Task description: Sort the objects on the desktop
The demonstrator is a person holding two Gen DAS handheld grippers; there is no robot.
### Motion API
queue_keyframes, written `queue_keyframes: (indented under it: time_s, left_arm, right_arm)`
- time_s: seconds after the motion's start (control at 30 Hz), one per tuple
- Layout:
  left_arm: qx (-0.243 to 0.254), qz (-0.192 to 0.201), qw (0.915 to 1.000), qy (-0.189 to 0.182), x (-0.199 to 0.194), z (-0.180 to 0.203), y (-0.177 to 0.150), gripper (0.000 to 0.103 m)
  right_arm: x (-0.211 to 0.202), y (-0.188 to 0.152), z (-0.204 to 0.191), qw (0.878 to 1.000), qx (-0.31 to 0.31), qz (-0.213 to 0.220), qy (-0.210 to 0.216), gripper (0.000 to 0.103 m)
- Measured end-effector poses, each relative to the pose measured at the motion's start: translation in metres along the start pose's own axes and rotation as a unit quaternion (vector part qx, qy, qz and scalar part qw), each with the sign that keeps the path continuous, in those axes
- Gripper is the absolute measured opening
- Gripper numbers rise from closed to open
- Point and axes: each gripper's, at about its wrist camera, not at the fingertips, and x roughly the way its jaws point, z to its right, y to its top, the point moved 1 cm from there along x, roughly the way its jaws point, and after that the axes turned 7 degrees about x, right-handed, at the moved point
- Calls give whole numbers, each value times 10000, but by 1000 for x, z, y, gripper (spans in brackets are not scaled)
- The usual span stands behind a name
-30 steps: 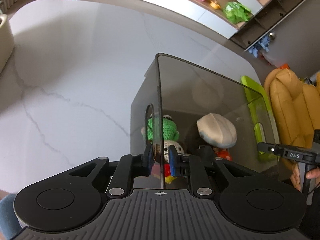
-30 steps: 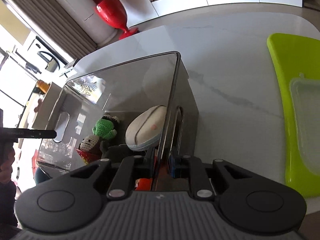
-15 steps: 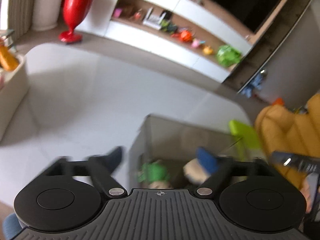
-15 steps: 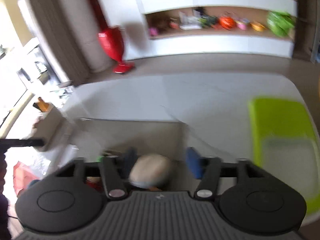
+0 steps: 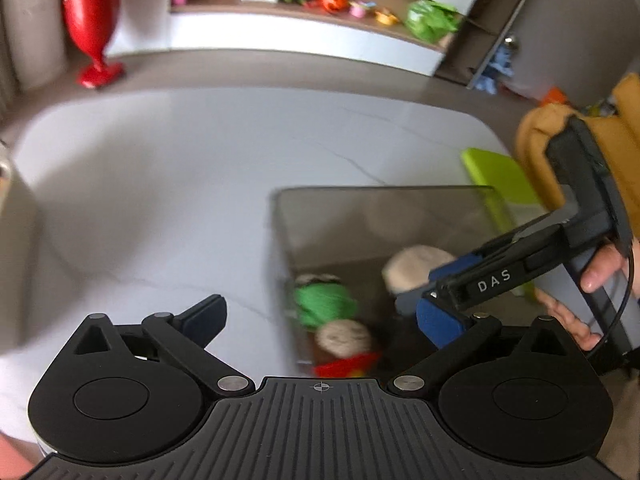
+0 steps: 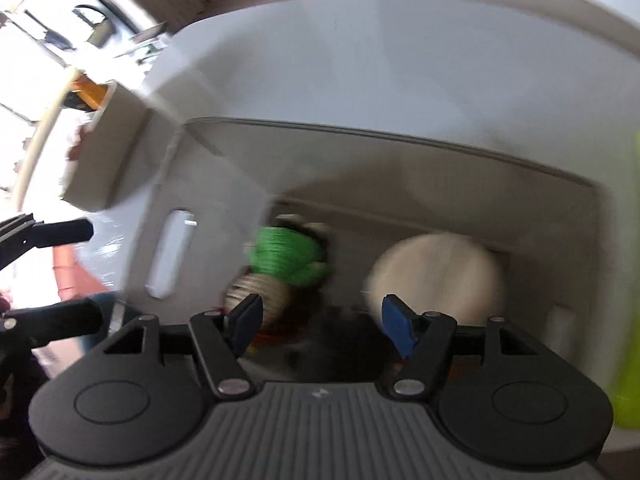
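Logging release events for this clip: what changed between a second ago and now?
Both let go of the smoky clear bin. The left hand-held gripper and right hand-held gripper, each clamped on a bin wall a second ago, now stand open and drawn back above it. The bin stays on the white table, with the green knitted toy and pale round plush still inside.

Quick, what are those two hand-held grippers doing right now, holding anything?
Left hand-held gripper: open, holding nothing.
Right hand-held gripper: open, holding nothing, above the smoky box.

toys (image 5: pixel 325 305) inside bin (image 5: pixel 384 208) on table (image 5: pixel 200 168), tray (image 5: pixel 496 172) right of bin
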Motion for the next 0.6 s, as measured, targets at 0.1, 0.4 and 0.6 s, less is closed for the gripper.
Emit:
queue_keyframes:
  time_s: [0.1, 0.4, 0.6]
  left_arm:
    - [89, -114, 9995, 266, 0, -12, -9, 103]
    - [-465, -242, 9985, -147, 4, -43, -32, 103]
    - [-581, -212, 9973, -391, 10, -47, -29, 103]
  right_arm:
    - [32, 10, -13, 9982, 21, -505, 308, 74]
    - [98, 16, -34, 9961, -210, -819, -240, 52]
    - [81, 7, -30, 9909, 318, -1277, 289, 31]
